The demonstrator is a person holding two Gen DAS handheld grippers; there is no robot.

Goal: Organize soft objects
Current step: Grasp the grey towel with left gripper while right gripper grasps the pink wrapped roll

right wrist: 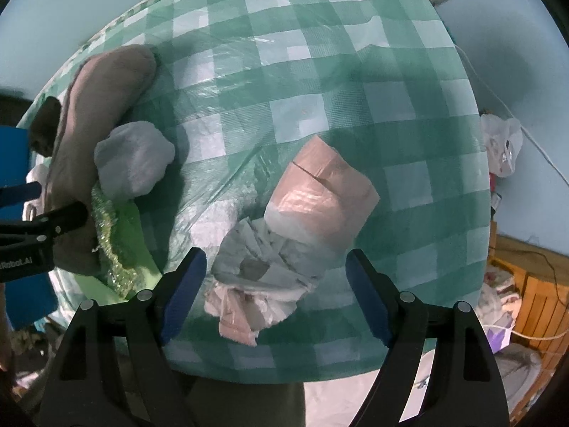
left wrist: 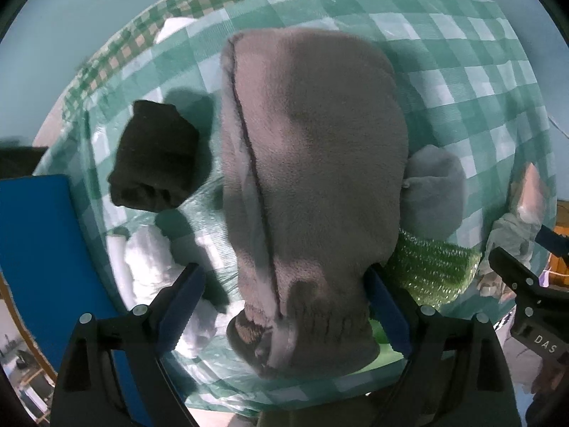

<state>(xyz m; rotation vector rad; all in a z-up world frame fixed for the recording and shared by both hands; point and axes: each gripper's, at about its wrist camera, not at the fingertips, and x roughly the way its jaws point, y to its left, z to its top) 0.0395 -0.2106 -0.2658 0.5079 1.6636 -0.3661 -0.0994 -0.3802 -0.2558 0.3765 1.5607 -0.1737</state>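
A big grey fleece mitten [left wrist: 309,185] lies on the green checked tablecloth [left wrist: 462,71], its cuff between the wide-open jaws of my left gripper [left wrist: 284,306]; the right pad touches the cuff, the left stands apart. It also shows in the right wrist view [right wrist: 92,114]. A dark brown knit piece [left wrist: 156,163] lies to its left, a light grey soft lump [left wrist: 434,188] and a green glittery scrubber [left wrist: 430,267] to its right. My right gripper [right wrist: 274,295] is open over a plastic-wrapped pinkish bundle with crumpled tissue [right wrist: 284,235].
White plastic-wrapped items [left wrist: 149,259] lie at the near left of the table. A blue panel [left wrist: 42,249] stands left of the table. A white bag [right wrist: 501,146] and a wooden crate [right wrist: 533,284] are off the table's right side.
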